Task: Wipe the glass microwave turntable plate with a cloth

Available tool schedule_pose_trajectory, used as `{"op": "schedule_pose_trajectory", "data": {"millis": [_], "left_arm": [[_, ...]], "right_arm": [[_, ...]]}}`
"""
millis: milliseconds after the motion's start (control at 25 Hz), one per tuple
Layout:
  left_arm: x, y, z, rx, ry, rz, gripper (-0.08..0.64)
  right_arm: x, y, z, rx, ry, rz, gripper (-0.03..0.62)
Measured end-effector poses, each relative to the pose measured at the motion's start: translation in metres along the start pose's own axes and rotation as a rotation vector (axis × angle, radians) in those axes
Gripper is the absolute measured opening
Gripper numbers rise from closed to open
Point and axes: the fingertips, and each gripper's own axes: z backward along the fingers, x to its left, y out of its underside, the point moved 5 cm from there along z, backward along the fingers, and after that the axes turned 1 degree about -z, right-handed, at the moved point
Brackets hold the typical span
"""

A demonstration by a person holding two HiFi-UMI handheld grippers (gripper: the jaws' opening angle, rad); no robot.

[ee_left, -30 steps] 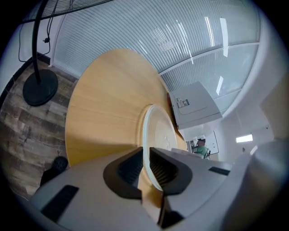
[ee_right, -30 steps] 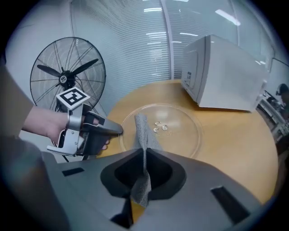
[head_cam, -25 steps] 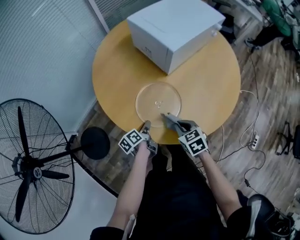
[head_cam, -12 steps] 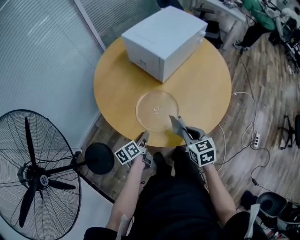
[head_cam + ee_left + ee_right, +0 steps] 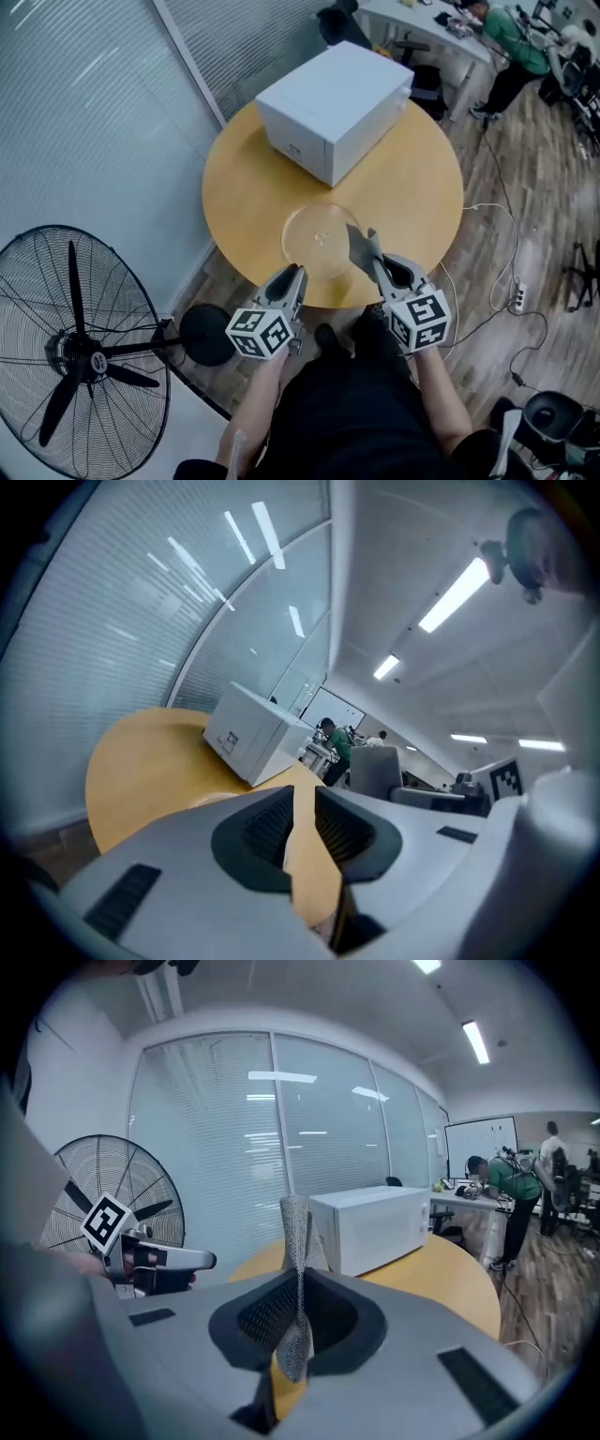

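The clear glass turntable plate (image 5: 314,239) lies flat on the round wooden table (image 5: 412,197), near its front edge. Both grippers hang above that edge, raised toward the camera. My right gripper (image 5: 370,255) is shut on a grey cloth (image 5: 359,242). The cloth (image 5: 298,1232) stands up in a narrow fold between the right gripper's (image 5: 298,1321) pads, over the plate's near right rim. To the plate's near left, my left gripper (image 5: 291,277) holds nothing. Its jaws have just been closing, and a narrow gap remains at the left gripper (image 5: 300,803), with only table showing through.
A white microwave (image 5: 333,108) sits at the table's far side, also seen as the microwave (image 5: 375,1222). A large floor fan (image 5: 70,347) stands to the left, beside a glass wall with blinds. A person works at a desk (image 5: 511,47) at the far right. A power strip and cables (image 5: 516,291) lie on the floor.
Both grippers have risen from the table's front edge toward the camera. The left one has rolled, so its marker cube faces differently. The cloth stays in the right gripper.
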Motion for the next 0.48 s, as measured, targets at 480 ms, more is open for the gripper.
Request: {"op": "schedule_pose_trajectory", "data": {"millis": [480], "left_arm": [[-0.033,-0.036,0.036,-0.060,-0.043,-0.221,-0.002]], "right_arm": [[0.021,-0.039,0.025,-0.185,-0.095,0.045,0.021]]}}
